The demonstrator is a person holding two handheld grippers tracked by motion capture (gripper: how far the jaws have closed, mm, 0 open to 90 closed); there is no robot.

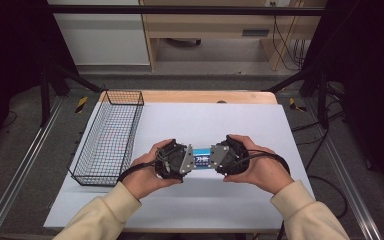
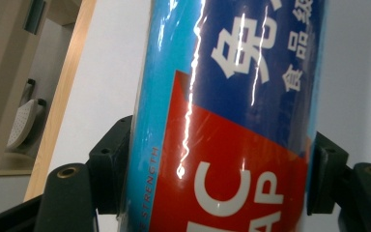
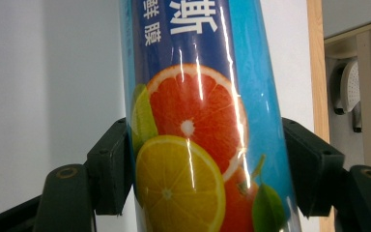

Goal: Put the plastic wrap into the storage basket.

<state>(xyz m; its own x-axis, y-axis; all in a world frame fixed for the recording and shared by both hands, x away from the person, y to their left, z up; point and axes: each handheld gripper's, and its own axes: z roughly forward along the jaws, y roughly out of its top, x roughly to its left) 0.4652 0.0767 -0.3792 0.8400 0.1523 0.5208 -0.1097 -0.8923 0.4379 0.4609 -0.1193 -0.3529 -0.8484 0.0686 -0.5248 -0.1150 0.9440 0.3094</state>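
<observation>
A blue roll of cling film lies crosswise between the two hands over the white table sheet. My left gripper is shut on its left end, and my right gripper is shut on its right end. In the left gripper view the roll shows a red panel with white letters, and both jaws press its sides. The right gripper view has the roll with printed citrus slices clamped between the black jaws.
A black wire basket stands at the left of the table, close to the left hand. The wooden table edge runs along the back. Cables trail off the right side of the table.
</observation>
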